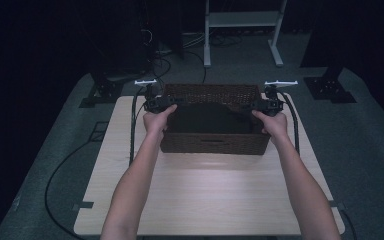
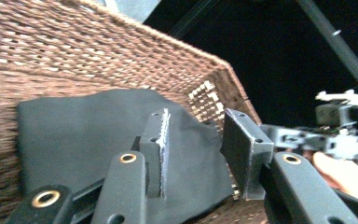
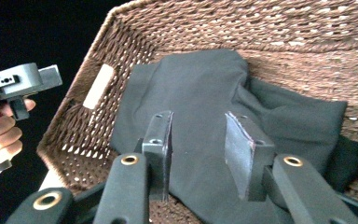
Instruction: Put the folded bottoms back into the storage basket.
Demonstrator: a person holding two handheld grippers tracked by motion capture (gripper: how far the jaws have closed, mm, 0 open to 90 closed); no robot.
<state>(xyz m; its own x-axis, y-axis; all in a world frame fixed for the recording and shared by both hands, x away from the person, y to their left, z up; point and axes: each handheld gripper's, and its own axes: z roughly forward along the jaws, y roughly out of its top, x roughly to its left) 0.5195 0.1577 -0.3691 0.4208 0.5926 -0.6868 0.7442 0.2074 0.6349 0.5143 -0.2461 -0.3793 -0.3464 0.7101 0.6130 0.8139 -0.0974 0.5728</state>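
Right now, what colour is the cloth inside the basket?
Black cloth, clearest in the right gripper view, lying in the brown woven basket.

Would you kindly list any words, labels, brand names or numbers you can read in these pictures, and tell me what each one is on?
There is no readable text. The wicker basket, the dark cloth lying in it, the wooden table and the left hand-held gripper and right hand-held gripper bear no legible word, label or number. The pale patch on the basket's end wall is a handle slot, not a label.

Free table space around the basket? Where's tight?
Widest bare patch: the table between the wicker basket's near wall and the near edge, crossed by both forearms. Narrow strips run left and right of the basket. Crowded: inside it, black cloth covers most of the floor, with both hand-held grippers at the rim.
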